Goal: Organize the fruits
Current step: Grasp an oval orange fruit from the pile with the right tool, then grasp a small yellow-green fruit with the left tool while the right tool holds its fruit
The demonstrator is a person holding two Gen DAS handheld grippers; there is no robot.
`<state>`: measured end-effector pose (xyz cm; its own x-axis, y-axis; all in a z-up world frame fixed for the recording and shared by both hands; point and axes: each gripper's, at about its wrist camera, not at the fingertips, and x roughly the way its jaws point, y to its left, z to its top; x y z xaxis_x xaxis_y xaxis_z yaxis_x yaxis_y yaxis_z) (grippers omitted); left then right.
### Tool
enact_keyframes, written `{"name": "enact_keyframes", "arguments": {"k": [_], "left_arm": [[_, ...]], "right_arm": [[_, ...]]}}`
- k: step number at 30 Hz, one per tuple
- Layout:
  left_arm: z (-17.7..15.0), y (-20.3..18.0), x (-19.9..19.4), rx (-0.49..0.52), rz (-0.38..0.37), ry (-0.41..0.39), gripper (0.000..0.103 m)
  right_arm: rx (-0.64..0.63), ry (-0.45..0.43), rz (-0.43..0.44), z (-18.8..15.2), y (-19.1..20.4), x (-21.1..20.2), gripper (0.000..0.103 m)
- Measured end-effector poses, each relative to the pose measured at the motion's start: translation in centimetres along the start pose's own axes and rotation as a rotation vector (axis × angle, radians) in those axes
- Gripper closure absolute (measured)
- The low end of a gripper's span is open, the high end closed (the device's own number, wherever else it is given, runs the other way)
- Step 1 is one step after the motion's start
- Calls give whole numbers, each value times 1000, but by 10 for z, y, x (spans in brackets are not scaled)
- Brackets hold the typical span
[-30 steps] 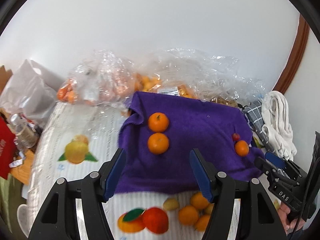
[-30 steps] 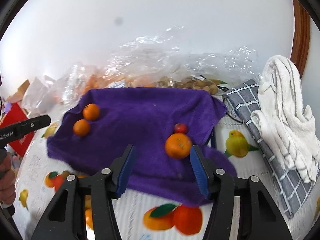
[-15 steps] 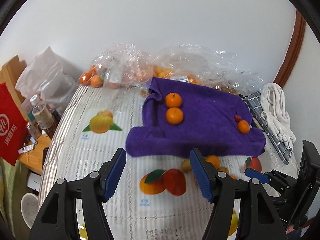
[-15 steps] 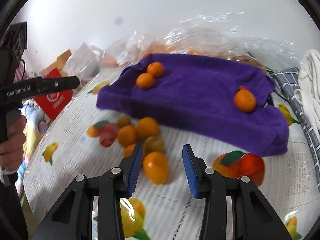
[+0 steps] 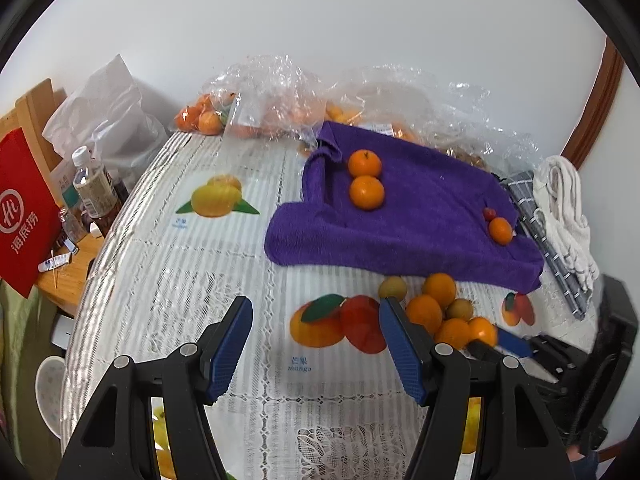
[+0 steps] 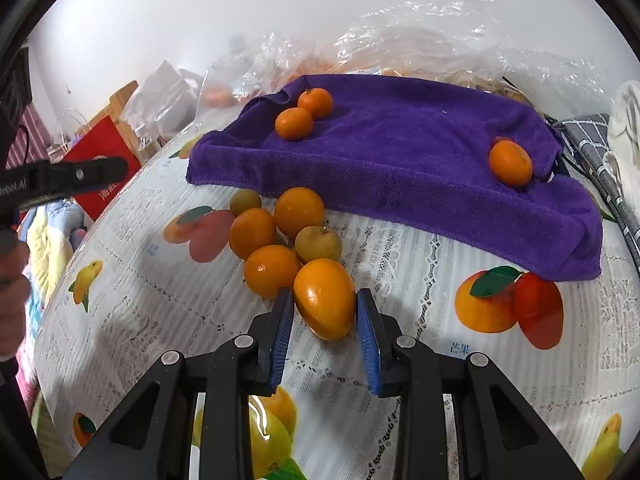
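A purple towel (image 5: 420,216) (image 6: 400,152) lies on the table with two tangerines (image 5: 366,178) (image 6: 304,114) at its left and one tangerine (image 5: 501,231) (image 6: 511,162) with a small red fruit (image 5: 489,213) at its right. A pile of loose oranges and pale fruits (image 5: 440,308) (image 6: 280,232) lies in front of the towel. My right gripper (image 6: 325,312) has its pads around the nearest orange (image 6: 325,298), touching or nearly touching it. My left gripper (image 5: 316,344) is open and empty above the tablecloth, left of the pile.
Clear plastic bags of fruit (image 5: 280,108) lie behind the towel. A grey checked cloth (image 5: 548,240) and a white towel (image 5: 568,204) lie at the right. A water bottle (image 5: 94,184), a red bag (image 5: 24,212) and a white bag (image 5: 104,116) stand at the left edge.
My right gripper moved down to the fruit pile and narrowed around the nearest orange. My left gripper drew back from the towel.
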<state>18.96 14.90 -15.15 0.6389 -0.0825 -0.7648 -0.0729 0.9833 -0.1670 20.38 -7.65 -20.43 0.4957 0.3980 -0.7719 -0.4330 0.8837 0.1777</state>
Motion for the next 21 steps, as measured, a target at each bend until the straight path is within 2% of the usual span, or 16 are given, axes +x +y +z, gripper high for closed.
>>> {"name": "enact_keyframes", "arguments": {"k": [2, 4, 8, 13, 16, 21], "left_arm": [[-4, -5, 7, 13, 9, 16, 41], [-7, -9, 13, 24, -20, 32, 42], [-7, -24, 25, 46, -67, 42, 42], [-1, -41, 37, 41, -106, 45, 43], [3, -51, 47, 43, -124, 65, 48], [6, -55, 66, 7, -133, 103, 61]], "right_arm": [[-7, -17, -28, -1, -3, -6, 71], [10, -26, -46, -1, -14, -14, 71], [119, -36, -38, -4, -50, -30, 71], [183, -54, -140, -9, -84, -44, 71], [202, -40, -174, -13, -95, -42, 71], [247, -24, -136, -20, -106, -32, 71]]}}
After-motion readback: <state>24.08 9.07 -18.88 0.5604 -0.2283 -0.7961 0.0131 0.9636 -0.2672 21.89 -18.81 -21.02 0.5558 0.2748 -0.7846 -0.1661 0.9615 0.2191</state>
